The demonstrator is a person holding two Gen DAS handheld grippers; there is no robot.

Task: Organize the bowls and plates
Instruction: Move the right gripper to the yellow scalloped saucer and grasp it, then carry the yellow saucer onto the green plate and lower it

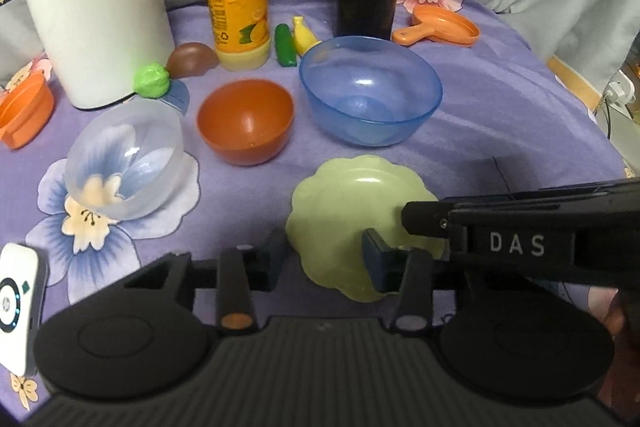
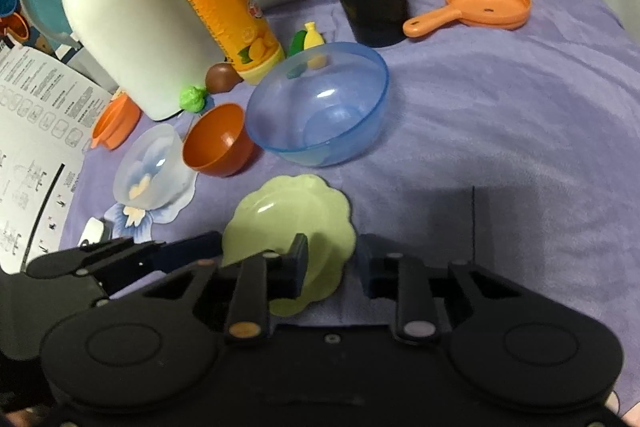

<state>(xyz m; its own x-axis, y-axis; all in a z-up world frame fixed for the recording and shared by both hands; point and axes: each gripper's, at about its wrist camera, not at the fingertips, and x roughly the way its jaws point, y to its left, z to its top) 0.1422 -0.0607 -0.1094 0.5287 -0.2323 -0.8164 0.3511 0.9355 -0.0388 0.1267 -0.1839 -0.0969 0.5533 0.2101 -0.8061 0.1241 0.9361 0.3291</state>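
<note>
Both tools are down on the green scalloped plate [image 1: 352, 211]: left tool [image 1: 324, 259] narrowed over its left rim, right tool [image 2: 334, 263] narrowed over its right rim, though firm pinching is hard to tell. Straight beyond lies the blue bowl [image 1: 370, 91], largest, then the red bowl [image 1: 246, 121] and clear bowl [image 1: 124, 159] leftward. Open purple cloth [image 2: 500, 131] to the right gives room.

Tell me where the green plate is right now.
The green plate lies on the purple cloth nearest the cameras in both wrist views, just in front of the blue bowl and the orange bowl, with both tools at its near edge.
</note>
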